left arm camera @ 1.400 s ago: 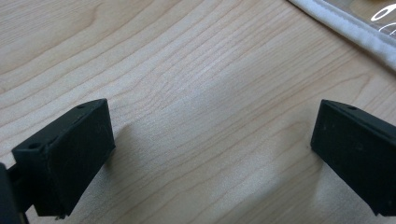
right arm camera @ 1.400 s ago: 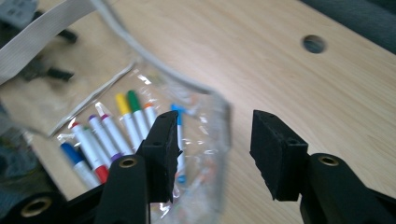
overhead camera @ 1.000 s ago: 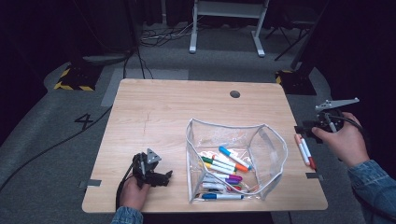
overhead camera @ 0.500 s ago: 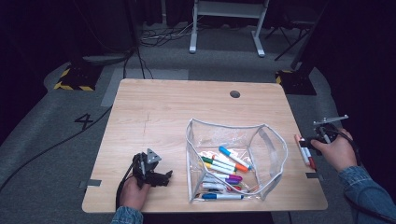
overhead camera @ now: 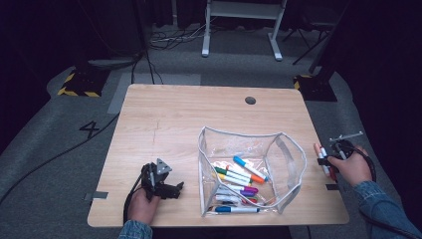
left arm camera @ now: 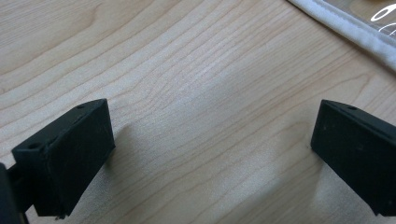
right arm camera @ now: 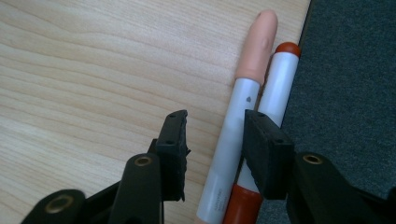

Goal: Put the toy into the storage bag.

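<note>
One clear pouch [overhead camera: 291,164]; two markers [right arm camera: 254,88] at table [overhead camera: 174,124] edge; several inside pouch.

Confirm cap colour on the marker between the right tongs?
Peach-pink cap, clearest in the right gripper view.

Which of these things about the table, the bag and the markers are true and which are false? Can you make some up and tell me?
1. The clear bag holds several markers. True.
2. The left gripper squeezes a marker. False: its jaws stand wide apart over bare table, with nothing between them.
3. Two markers lie side by side at the table's right edge. True: a peach-capped marker and a red-capped marker.
4. The right gripper hovers over the bag. False: it is at the right edge, jaws open around the peach-capped marker.
5. The bag is zipped shut. False: its top gapes open.
</note>
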Available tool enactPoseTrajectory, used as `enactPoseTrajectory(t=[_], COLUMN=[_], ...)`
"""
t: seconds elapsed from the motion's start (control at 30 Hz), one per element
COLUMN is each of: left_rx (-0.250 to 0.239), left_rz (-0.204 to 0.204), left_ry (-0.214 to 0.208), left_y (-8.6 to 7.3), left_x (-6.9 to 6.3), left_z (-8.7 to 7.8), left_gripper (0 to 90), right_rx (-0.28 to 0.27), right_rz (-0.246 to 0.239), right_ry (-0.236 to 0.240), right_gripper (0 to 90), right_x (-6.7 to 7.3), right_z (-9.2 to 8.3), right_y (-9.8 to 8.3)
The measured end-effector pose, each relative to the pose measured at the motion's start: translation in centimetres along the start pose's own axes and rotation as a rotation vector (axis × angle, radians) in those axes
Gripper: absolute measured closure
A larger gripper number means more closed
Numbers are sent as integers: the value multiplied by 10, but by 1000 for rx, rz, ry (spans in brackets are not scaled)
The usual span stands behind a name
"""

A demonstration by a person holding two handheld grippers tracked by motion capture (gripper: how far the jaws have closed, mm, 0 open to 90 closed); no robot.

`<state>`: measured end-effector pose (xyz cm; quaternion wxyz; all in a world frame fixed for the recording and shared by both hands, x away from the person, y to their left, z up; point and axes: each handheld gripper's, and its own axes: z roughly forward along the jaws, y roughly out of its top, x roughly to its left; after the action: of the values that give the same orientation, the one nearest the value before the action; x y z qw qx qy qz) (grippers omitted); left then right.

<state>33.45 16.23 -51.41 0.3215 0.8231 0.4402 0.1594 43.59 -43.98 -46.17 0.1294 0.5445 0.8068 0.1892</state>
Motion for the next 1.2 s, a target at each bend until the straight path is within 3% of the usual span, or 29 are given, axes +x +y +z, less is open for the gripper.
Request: enactPoseTrajectory(t=[0.13,0.33,0.43,0.57,0.73,0.9,1.2], left_rx=[0,0,0,0,0,0,0], left_rz=[0,0,0,0,0,0,0], left_ry=[0,0,0,0,0,0,0], left_y=[0,0,0,0,0,0,0], left_x=[0,0,0,0,0,0,0], left_z=[0,0,0,0,0,0,0], left_gripper=[0,0,0,0,0,0,0], right_rx=[2,34,52,42,6,-44,-123], right_rz=[1,17,28,31,17,-39,-154], right_ry=[2,-6,-30,-14,15,44,117], right_gripper=[628,769,771,771,771,771,771], right_x=[1,10,14,18,23,34,71], right_z=[6,12,12,8,-9,-34,-91], right_y=[-2,-1,2,6,14,25,43])
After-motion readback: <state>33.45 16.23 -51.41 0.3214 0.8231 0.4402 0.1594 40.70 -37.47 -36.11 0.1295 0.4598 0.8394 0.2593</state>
